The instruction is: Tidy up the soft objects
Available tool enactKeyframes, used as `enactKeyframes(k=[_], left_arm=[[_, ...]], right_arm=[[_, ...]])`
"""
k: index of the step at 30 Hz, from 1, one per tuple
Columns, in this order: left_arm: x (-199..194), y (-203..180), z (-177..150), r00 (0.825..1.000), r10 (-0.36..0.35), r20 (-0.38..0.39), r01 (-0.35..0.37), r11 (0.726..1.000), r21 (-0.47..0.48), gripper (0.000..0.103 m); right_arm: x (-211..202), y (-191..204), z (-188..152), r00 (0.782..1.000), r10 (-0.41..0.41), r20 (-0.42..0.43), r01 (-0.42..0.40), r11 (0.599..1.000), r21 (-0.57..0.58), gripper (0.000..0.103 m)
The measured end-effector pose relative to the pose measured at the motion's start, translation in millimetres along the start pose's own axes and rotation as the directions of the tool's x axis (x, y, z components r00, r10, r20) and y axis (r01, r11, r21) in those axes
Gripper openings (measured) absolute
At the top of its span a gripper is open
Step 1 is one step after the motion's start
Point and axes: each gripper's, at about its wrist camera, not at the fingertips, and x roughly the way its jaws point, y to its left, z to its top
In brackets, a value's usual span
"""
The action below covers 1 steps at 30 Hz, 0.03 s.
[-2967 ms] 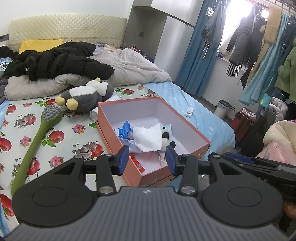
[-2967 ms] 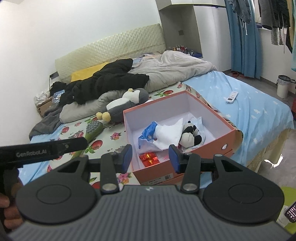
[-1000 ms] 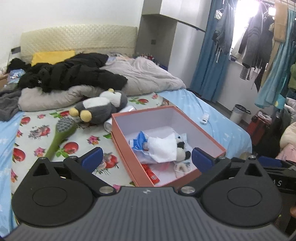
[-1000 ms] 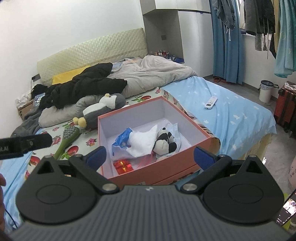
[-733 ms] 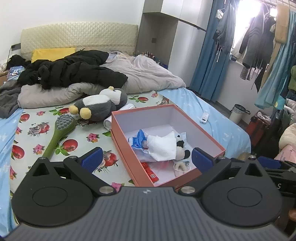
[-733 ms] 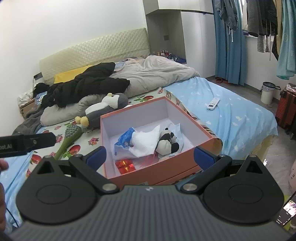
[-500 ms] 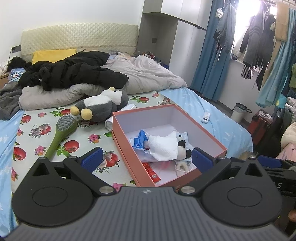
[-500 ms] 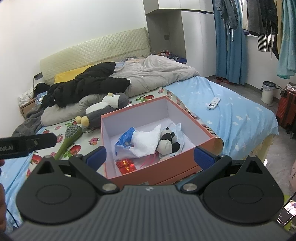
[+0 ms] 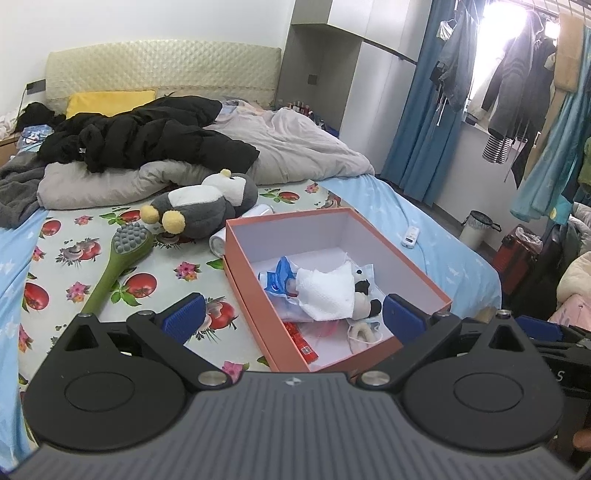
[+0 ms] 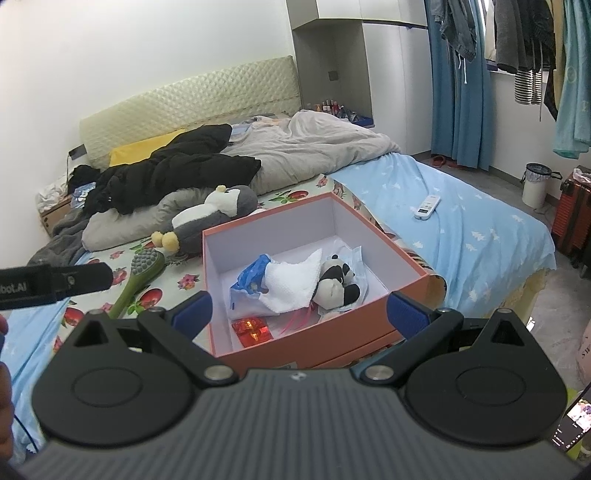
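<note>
Penguin plush (image 9: pixel 201 201) lying sideways, feet leftward

The bed (image 9: pixel 424 229) carries an orange box (image 9: pixel 258 295) and a grey penguin plush (image 9: pixel 199 206). A green brush (image 9: pixel 110 269) and a white remote (image 9: pixel 411 232) lie there too.

A bedroom with white walls (image 10: pixel 147 55). A padded headboard (image 9: pixel 159 70) is backing the bed (image 10: pixel 461 221). Blue curtains (image 10: pixel 458 81) are hanging by a bright window (image 9: pixel 498 22). Clothes (image 9: pixel 517 85) are hanging nearby; a bin (image 10: pixel 535 184) is standing on grey floor (image 10: pixel 561 295).
</note>
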Motion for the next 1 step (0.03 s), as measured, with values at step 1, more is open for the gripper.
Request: enactKeyframes(k=[1], left_arm=[[-0.1, -0.2, -0.4, 1.0, -0.001, -0.001, 0.001, 1.0, 0.001, 0.103]], right_arm=[[0.1, 0.4, -0.1, 1.0, 0.0, 0.0, 0.0, 1.0, -0.001, 0.103]])
